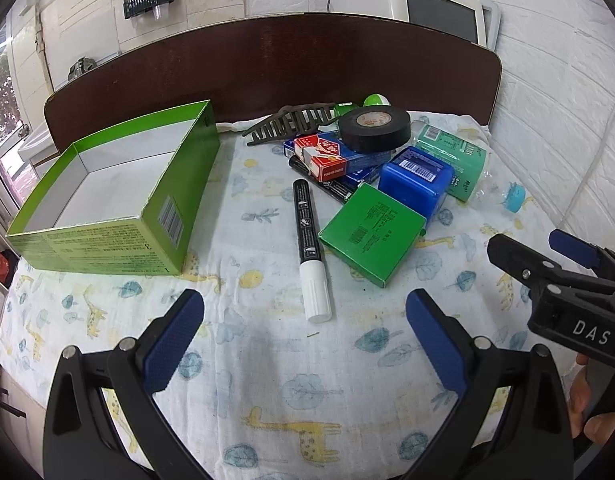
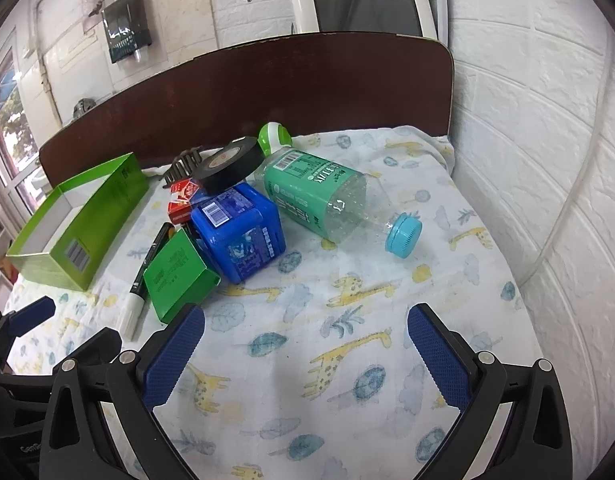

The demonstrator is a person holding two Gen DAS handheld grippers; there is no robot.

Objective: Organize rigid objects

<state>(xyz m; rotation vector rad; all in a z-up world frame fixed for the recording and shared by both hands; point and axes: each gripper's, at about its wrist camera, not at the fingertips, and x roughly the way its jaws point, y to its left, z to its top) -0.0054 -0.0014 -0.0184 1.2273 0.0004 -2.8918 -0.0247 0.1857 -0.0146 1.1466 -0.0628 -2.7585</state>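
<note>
An open green cardboard box (image 1: pixel 107 204) stands empty at the left; it also shows in the right wrist view (image 2: pixel 79 220). A pile lies at the middle: a black-and-white marker (image 1: pixel 309 248), a flat green box (image 1: pixel 373 232), a blue cube box (image 1: pixel 417 182), a black tape roll (image 1: pixel 374 127), red and blue packs (image 1: pixel 327 156), a brown hair claw (image 1: pixel 291 120) and a green plastic bottle (image 2: pixel 319 196) on its side. My left gripper (image 1: pixel 303 316) is open just short of the marker's white cap. My right gripper (image 2: pixel 305 332) is open over bare cloth, in front of the bottle.
A giraffe-print cloth (image 2: pixel 347 320) covers the table. A dark brown board (image 1: pixel 267 64) stands along the far edge. A white brick wall (image 2: pixel 547 160) closes the right side. A white appliance (image 2: pixel 367 4) sits behind the board.
</note>
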